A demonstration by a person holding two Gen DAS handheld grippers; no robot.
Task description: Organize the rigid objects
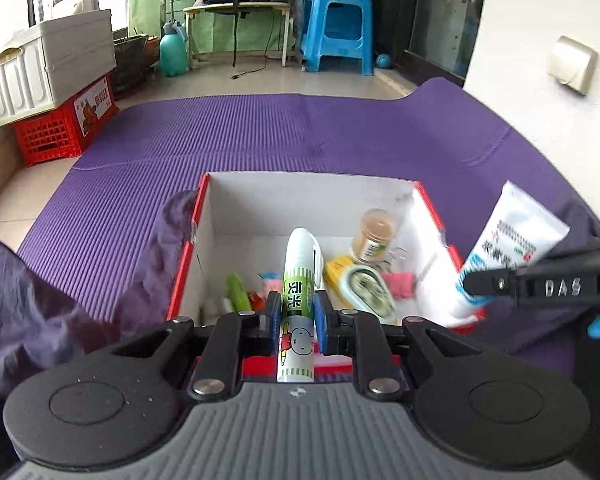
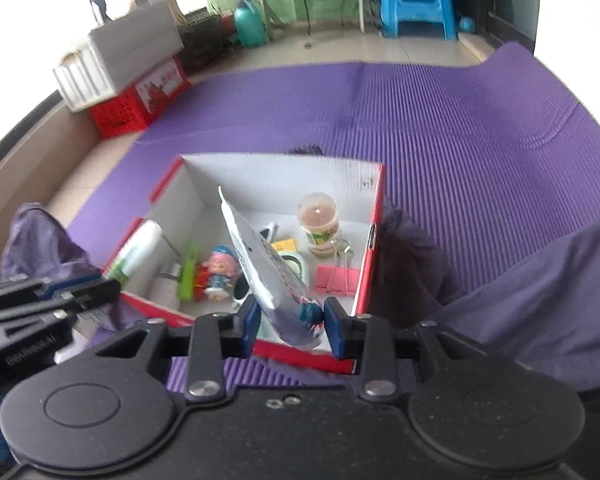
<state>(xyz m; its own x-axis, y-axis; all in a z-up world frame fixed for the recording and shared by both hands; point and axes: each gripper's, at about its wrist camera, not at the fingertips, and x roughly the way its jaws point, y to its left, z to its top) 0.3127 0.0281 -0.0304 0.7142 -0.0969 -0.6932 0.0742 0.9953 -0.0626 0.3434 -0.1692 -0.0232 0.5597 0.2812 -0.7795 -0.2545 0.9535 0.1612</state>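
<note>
Black tool (image 1: pixel 296 316) with blue pads (image 1: pixel 320 320), silver rivets.

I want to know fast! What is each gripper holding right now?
Left gripper: closed on the green and white glue stick.
Right gripper: closed on the white tube, near its cap end.

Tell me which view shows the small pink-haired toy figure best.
Right wrist view: the small pink-haired toy figure lies unobstructed inside the red-edged white cardboard box. In the left wrist view only pink and red scraps show behind the gripper.

Purple ribbed mat (image 1: pixel 260 136); box (image 1: pixel 432 208) red outside, white inside; glue stick (image 1: pixel 298 300) white-green, striped; stool (image 1: pixel 336 28) blue.
</note>
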